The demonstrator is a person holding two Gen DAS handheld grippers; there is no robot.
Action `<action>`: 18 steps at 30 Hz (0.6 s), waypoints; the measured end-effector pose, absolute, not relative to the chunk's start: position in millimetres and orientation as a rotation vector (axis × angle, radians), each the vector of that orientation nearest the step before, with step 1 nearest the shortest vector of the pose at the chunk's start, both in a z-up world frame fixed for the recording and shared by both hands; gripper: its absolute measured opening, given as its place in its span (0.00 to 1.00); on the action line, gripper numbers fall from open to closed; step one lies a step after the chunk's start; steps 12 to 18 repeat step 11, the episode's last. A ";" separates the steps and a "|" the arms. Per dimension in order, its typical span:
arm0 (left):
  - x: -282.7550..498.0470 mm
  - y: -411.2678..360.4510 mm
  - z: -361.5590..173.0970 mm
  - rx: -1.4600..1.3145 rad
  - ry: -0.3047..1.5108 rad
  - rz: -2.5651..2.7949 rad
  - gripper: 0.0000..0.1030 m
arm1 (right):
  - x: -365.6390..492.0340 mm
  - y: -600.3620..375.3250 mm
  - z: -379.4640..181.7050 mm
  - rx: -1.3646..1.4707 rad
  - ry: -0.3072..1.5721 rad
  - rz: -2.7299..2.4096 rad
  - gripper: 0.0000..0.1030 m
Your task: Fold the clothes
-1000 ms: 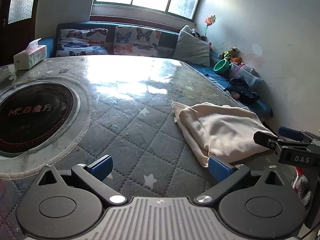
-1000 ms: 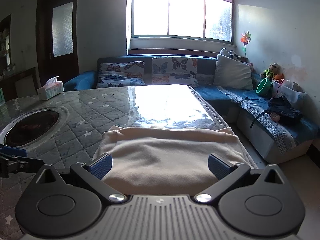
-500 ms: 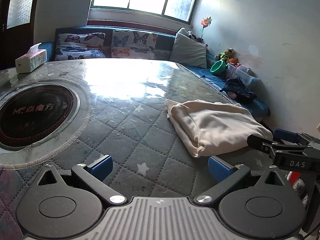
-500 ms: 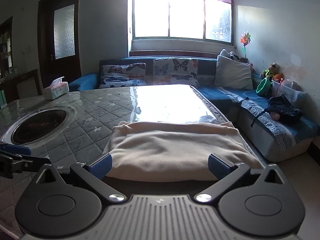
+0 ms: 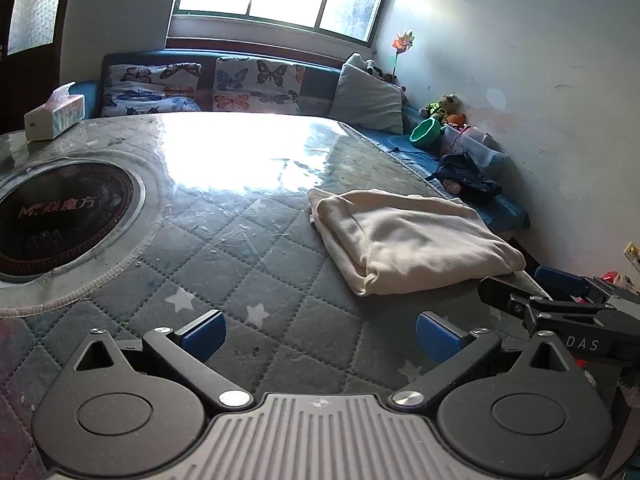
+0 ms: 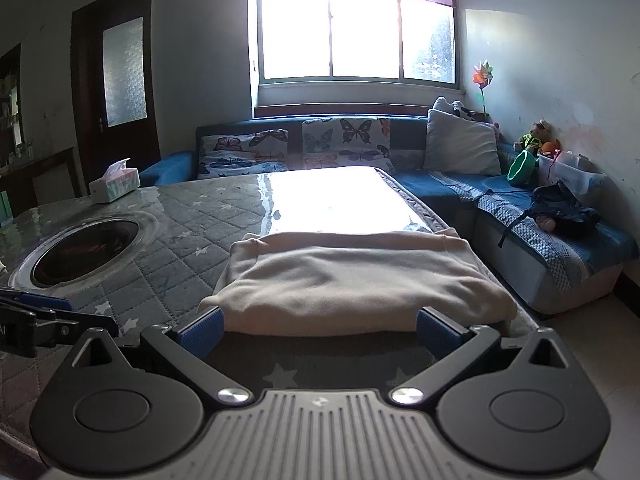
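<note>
Quilted table (image 5: 248, 248), cream garment (image 5: 408, 240) folded flat

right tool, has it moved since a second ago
Yes. The right tool has backed off toward the near table edge: the folded cream garment, earlier between its fingers, now lies ahead of them.

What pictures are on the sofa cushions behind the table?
Butterflies, in orange, blue and dark shades on a pale cover. The butterfly cushions show best in the right wrist view.
</note>
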State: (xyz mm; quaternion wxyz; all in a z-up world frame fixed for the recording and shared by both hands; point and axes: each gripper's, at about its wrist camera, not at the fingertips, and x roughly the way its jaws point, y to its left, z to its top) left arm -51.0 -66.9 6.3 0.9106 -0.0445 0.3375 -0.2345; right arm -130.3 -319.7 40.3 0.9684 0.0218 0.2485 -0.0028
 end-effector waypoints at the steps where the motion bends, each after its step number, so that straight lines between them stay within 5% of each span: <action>1: -52.6 -68.0 6.5 -0.086 0.693 -0.485 1.00 | -131.5 -319.7 39.3 0.048 0.503 -0.006 1.00; 18: -59.8 -74.3 3.2 -0.066 0.706 -0.481 1.00 | -139.6 -316.1 32.7 0.064 0.514 0.018 1.00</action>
